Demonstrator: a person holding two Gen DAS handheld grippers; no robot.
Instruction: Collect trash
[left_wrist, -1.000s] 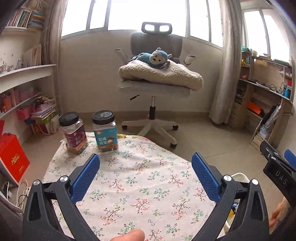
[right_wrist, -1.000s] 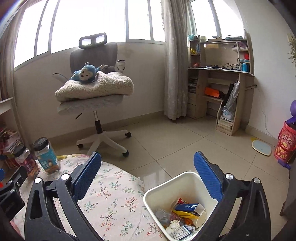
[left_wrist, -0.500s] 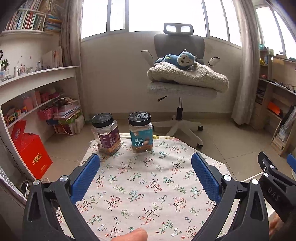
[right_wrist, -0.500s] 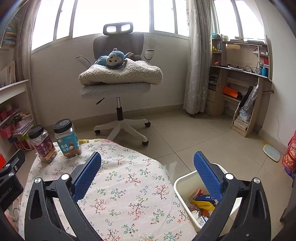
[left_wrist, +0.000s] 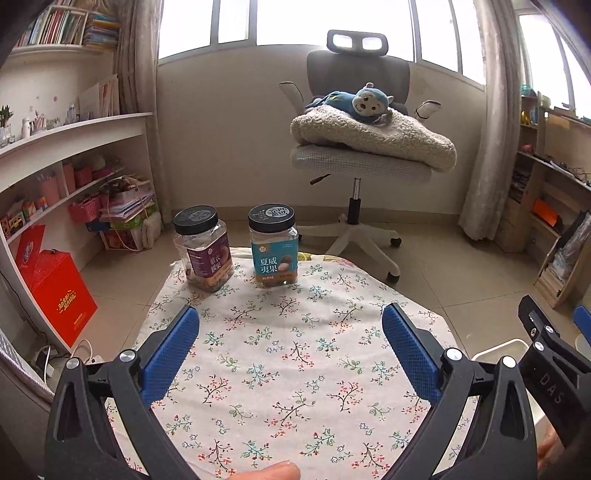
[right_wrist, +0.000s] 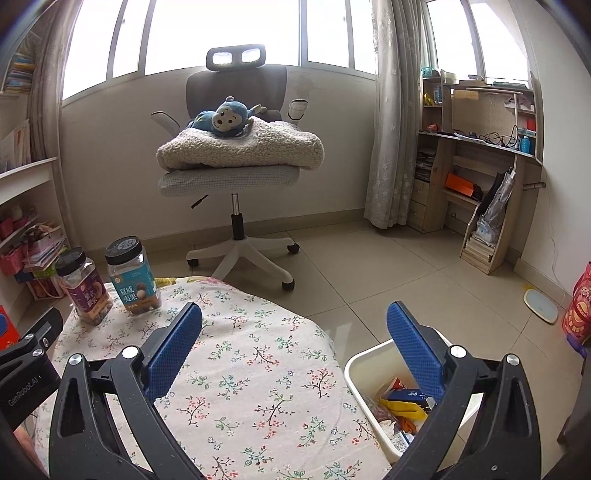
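A white trash bin (right_wrist: 364, 363) stands on the floor to the right of the table, holding several wrappers and packets (right_wrist: 402, 400); a bit of its rim shows in the left wrist view (left_wrist: 495, 349). My left gripper (left_wrist: 290, 350) is open and empty above the floral tablecloth (left_wrist: 295, 354). My right gripper (right_wrist: 293, 347) is open and empty, over the table's right edge and the bin. Two black-lidded snack jars, one purple-labelled (left_wrist: 203, 249) and one blue-labelled (left_wrist: 273, 251), stand at the table's far side. No loose trash shows on the cloth.
A grey office chair (right_wrist: 236, 166) with a folded blanket and a blue plush monkey (right_wrist: 225, 118) stands beyond the table. Shelves and a red box (left_wrist: 55, 291) are on the left. A wooden desk shelf (right_wrist: 480, 162) is on the right. A red bag (right_wrist: 580, 306) stands at far right.
Both views have swung left: the jars and chair shifted right in the frames and the bin slid toward the right edge. Both grippers stayed open and empty.
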